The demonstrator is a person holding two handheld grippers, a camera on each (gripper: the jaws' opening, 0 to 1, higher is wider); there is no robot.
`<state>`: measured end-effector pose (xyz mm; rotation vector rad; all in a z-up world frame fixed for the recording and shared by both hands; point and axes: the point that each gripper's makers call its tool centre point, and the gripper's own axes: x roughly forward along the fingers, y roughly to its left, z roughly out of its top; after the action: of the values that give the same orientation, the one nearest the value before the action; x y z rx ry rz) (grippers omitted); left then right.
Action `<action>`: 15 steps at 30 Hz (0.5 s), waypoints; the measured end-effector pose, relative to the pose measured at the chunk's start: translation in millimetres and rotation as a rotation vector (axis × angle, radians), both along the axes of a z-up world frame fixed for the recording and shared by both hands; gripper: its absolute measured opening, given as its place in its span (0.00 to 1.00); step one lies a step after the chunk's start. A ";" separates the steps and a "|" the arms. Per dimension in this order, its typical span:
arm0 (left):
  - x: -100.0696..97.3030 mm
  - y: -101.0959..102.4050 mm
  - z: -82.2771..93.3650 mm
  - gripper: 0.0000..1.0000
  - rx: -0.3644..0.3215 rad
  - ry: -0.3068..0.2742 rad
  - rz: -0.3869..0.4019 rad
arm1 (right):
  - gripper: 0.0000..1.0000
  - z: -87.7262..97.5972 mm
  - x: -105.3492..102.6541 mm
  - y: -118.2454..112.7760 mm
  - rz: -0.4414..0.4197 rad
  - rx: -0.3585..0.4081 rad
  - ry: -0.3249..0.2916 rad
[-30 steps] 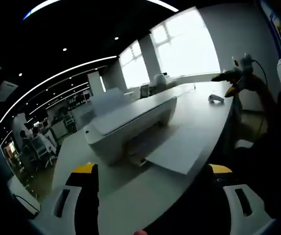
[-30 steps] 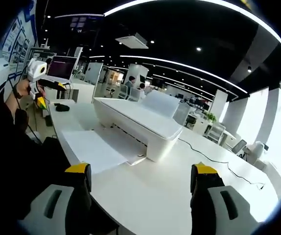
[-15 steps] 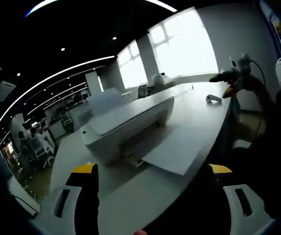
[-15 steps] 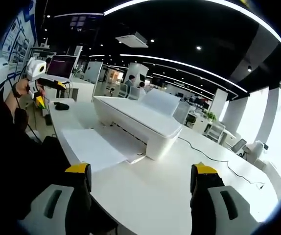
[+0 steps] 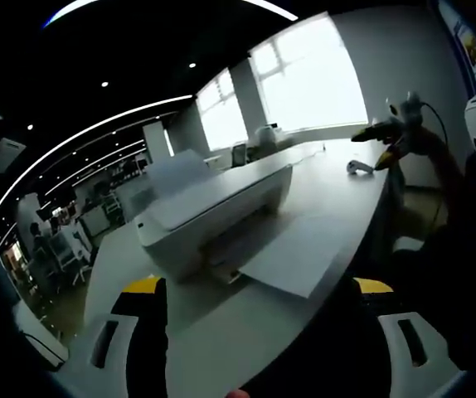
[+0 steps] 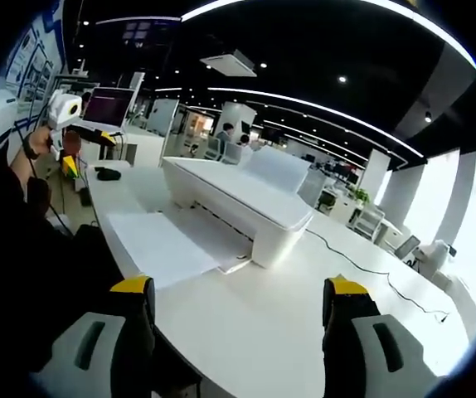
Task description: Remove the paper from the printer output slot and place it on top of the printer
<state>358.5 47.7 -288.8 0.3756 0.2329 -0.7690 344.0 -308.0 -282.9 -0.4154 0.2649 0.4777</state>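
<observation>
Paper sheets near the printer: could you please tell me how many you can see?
1. A single sheet lies flat at the output slot of the printer, reaching toward the table edge. More may be stacked beneath it or inside the printer; I cannot tell.

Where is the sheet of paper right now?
The paper lies flat in front of the white printer, sticking out of its output slot over the table edge.

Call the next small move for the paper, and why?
Probably bring the right gripper forward toward the paper's near edge: the sheet lies in the printer's output slot, untouched, and both grippers' jaws stand open, well short of it.
</observation>
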 end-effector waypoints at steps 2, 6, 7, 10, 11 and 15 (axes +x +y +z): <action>0.0 0.4 0.3 0.93 0.000 0.000 0.001 | 0.78 -0.9 0.0 0.4 0.003 -0.001 0.003; -0.8 -0.1 3.5 0.93 -0.015 -0.005 -0.004 | 0.78 -3.0 0.4 3.0 0.010 -0.009 0.009; -1.0 -0.2 3.9 0.93 -0.016 -0.005 -0.004 | 0.78 -3.7 0.5 4.2 0.012 -0.009 0.012; -1.1 0.3 4.3 0.93 -0.015 -0.007 -0.004 | 0.78 -6.6 1.1 5.8 0.017 -0.013 0.021; -1.1 0.5 4.3 0.93 -0.015 -0.007 -0.003 | 0.78 -7.5 1.1 6.1 0.018 -0.015 0.024; -1.2 0.6 4.1 0.92 -0.016 -0.005 -0.003 | 0.78 -9.9 0.9 8.1 0.024 -0.020 0.031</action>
<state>357.3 48.3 -284.6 0.3634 0.2212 -0.7725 344.9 -299.8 -292.8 -0.4313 0.2951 0.5058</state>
